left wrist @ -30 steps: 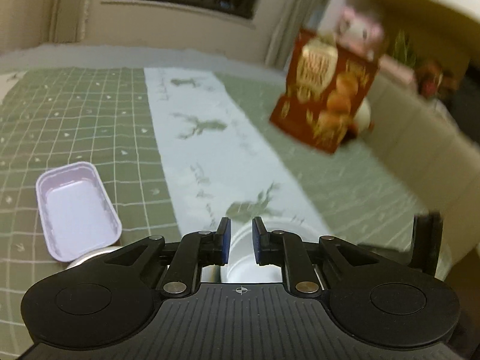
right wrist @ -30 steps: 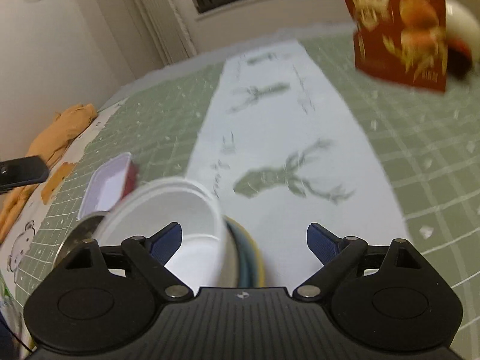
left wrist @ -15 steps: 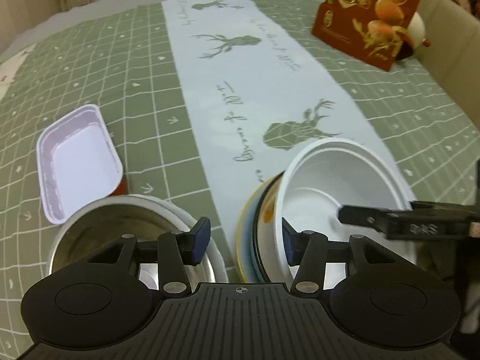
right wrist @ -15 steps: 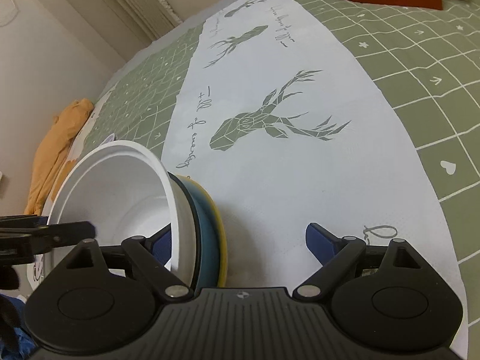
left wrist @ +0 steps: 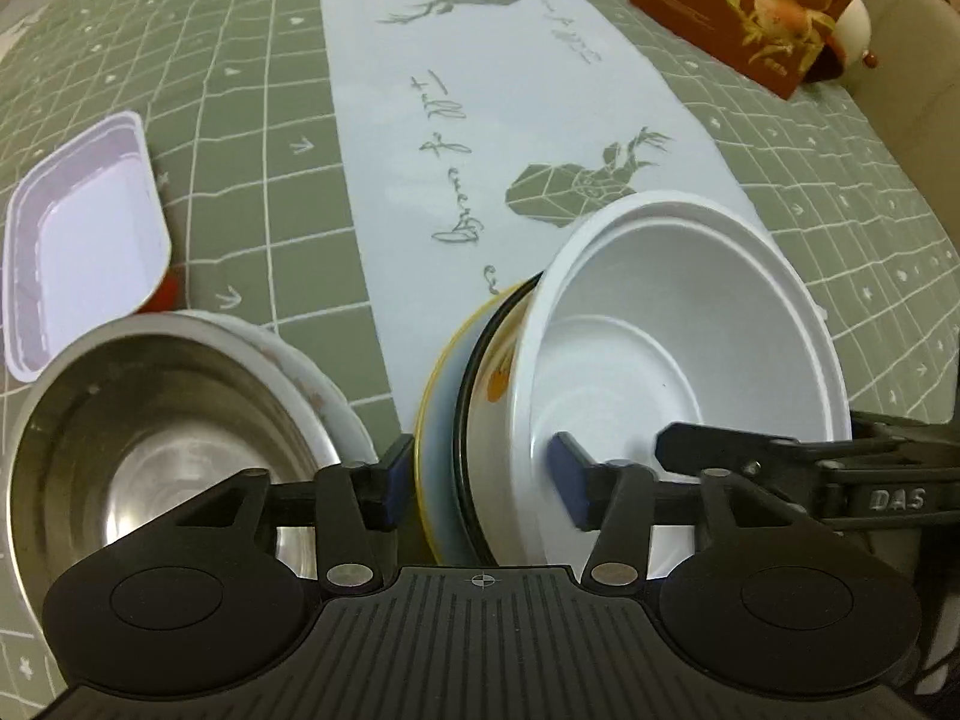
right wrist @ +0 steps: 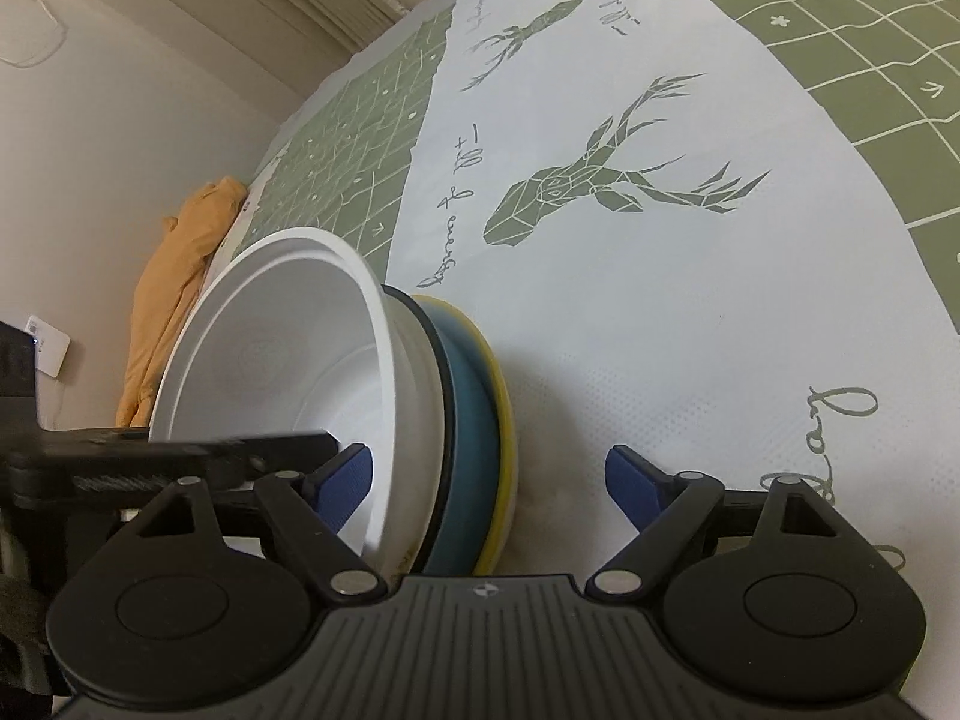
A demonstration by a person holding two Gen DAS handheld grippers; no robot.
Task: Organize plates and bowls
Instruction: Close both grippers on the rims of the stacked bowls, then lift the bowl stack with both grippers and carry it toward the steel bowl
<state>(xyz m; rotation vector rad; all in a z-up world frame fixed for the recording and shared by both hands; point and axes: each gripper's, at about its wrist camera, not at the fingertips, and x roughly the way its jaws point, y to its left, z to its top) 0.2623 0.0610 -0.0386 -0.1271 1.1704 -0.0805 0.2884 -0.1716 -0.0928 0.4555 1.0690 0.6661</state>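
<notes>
A white bowl [left wrist: 690,336] sits nested on a stack: a black-rimmed bowl with orange print [left wrist: 489,372] and a blue plate with a yellow rim [left wrist: 435,408]. The stack also shows in the right wrist view, with the white bowl [right wrist: 282,348] and the blue plate [right wrist: 474,420]. My left gripper [left wrist: 480,480] is open, its jaws straddling the stack's near rims. My right gripper [right wrist: 489,480] is open, straddling the same stack from the other side. A steel bowl [left wrist: 150,438] rests on a white plate [left wrist: 324,384] at the left.
A lilac rectangular tray [left wrist: 78,234] lies at the left over something red. A brown egg box [left wrist: 756,6] stands at the far right. An orange cloth [right wrist: 174,276] hangs past the table's left edge. The table has a green grid cloth with a white deer runner [left wrist: 528,120].
Both grippers have come down and closer to the stack. The left gripper opened from nearly shut a second ago. The bowls have not moved.
</notes>
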